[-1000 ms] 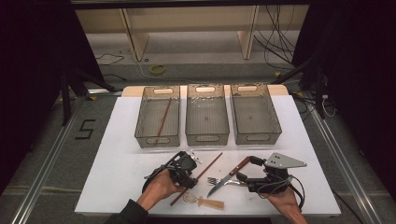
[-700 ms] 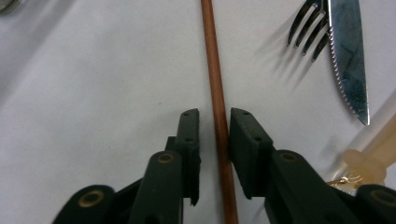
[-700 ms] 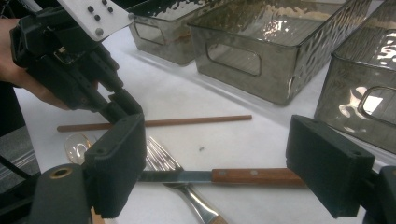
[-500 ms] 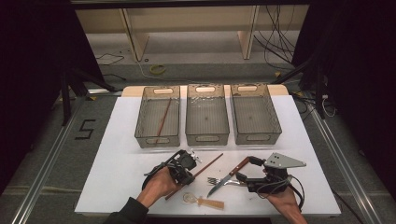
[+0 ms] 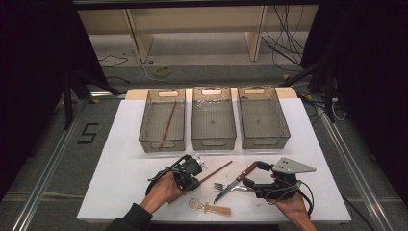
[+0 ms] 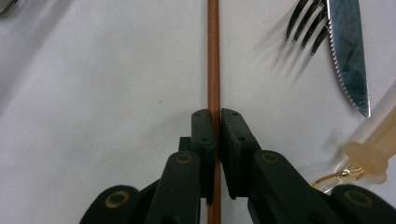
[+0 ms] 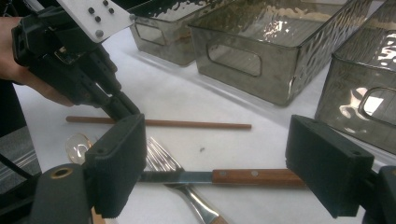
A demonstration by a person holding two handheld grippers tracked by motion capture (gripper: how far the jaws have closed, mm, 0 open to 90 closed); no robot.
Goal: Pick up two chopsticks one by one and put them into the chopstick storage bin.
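Observation:
A brown chopstick (image 6: 213,56) lies on the white table, and my left gripper (image 6: 214,114) is shut on it. Its jaws have just been closing, and the pads now press the stick from both sides. In the high view the left gripper (image 5: 193,177) sits near the stick's lower end (image 5: 219,171). My right gripper (image 7: 224,163) stands open, one jaw on each side of the wood-handled knife (image 7: 254,176). The knife lies on the table, untouched. A fork (image 7: 163,163) lies crossed under the knife blade.
Three clear bins stand in a row at the back: left (image 5: 144,130), middle (image 5: 213,142), right (image 5: 263,142). The left bin holds another chopstick (image 5: 168,120). A clear plastic spoon (image 5: 209,208) lies near the front edge. Bare table lies to the far left and far right.

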